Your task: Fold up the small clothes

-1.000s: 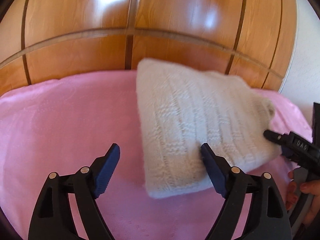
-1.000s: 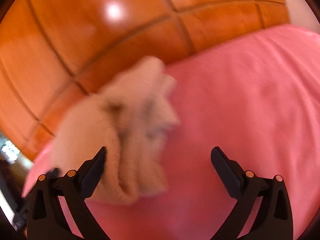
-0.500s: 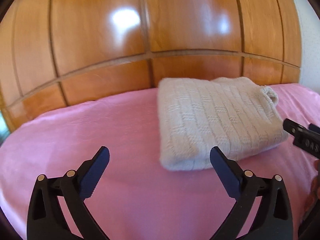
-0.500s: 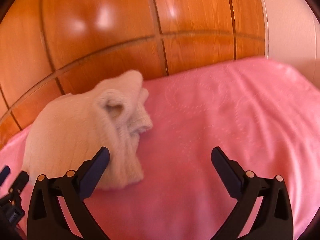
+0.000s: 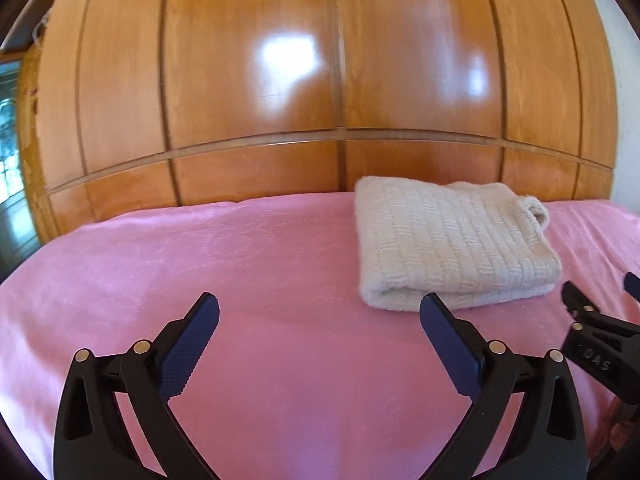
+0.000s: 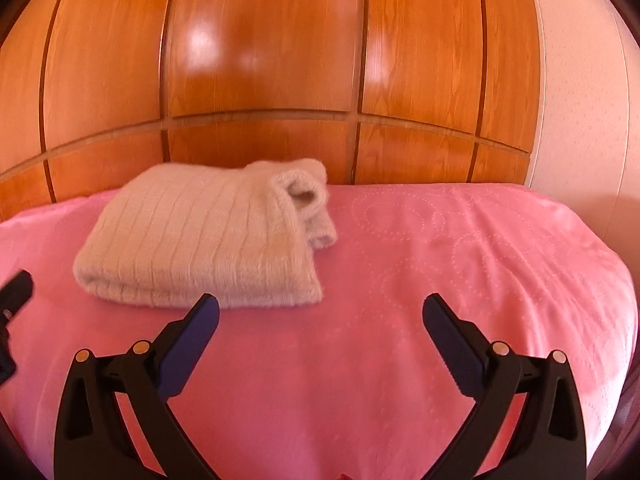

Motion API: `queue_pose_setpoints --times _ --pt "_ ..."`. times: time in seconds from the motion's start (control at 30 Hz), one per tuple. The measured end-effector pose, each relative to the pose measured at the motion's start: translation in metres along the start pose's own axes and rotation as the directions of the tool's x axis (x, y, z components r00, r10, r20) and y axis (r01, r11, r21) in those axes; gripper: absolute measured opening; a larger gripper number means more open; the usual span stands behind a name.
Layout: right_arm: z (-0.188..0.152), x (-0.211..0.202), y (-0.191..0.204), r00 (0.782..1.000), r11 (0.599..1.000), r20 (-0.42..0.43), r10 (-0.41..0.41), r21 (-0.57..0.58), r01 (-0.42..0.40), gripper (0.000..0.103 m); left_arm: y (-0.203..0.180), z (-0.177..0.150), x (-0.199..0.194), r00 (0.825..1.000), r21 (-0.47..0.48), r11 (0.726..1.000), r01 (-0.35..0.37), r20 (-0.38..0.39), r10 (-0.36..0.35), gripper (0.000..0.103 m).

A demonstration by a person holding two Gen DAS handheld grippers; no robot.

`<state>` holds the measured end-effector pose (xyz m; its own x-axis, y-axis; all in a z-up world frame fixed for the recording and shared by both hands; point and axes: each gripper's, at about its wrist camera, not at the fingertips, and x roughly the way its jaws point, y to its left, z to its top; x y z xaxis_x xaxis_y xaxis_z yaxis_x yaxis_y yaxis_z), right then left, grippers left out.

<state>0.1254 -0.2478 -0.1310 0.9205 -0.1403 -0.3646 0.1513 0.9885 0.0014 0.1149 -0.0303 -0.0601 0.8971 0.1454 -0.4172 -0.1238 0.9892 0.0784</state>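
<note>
On a pink bedspread [image 5: 248, 320] stitched with faint dotted rings, a cream knitted sweater [image 5: 452, 248] lay folded into a neat rectangle near the far edge of the bed, close against a glossy wooden wardrobe [image 5: 280, 80] whose panelled doors filled the background. Its rolled collar or cuff [image 6: 300, 196] curled open at the right-hand end of the bundle, though the soft focus of the right wrist view left it unclear which of the 2 it was.

Both tools hung apart from the garment and gripped nothing. Seen from its own camera, the left gripper [image 5: 320, 320] was spread wide above bare pink cloth, its 2 dark blue ribbed pads [image 5: 188, 348] well apart; its right-hand finger overlapped the sweater's near fold in the picture, but appeared to stand in front of it, not on it. At the right edge of that view, the black frame of the right gripper [image 5: 596, 344] showed beside the sweater's near right corner.

From the right wrist camera, the right gripper [image 6: 320, 320] was likewise released and empty over the bedspread [image 6: 440, 280], with the sweater [image 6: 200, 240] lying ahead and to its left. A sliver of the left gripper [image 6: 16, 292] entered at the left margin. A pale wall [image 6: 580, 100] stood to the right of the wardrobe [image 6: 260, 60].
</note>
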Motion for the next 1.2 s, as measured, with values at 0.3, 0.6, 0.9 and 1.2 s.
queue_pose_setpoints --times 0.3,0.6,0.9,1.2 --pt "-0.009 -0.015 0.001 1.000 1.000 0.015 0.014 0.003 -0.014 0.101 -0.001 -0.007 -0.016 1.000 0.014 1.000 -0.020 0.023 0.020 0.100" --pt "-0.021 -0.038 -0.002 0.995 0.996 -0.040 0.092 -0.003 -0.092 0.101 -0.004 -0.004 -0.041 1.000 0.029 1.000 0.002 0.015 -0.002 0.100" --pt "0.000 -0.070 -0.014 0.993 0.994 -0.045 0.105 0.031 -0.104 0.101 0.007 0.006 -0.057 1.000 0.010 1.000 -0.011 0.010 0.011 0.100" --pt "0.010 -0.094 -0.018 0.991 0.990 -0.025 0.134 0.037 -0.133 0.101 0.005 0.010 -0.071 1.000 0.013 1.000 0.010 0.025 -0.010 0.100"
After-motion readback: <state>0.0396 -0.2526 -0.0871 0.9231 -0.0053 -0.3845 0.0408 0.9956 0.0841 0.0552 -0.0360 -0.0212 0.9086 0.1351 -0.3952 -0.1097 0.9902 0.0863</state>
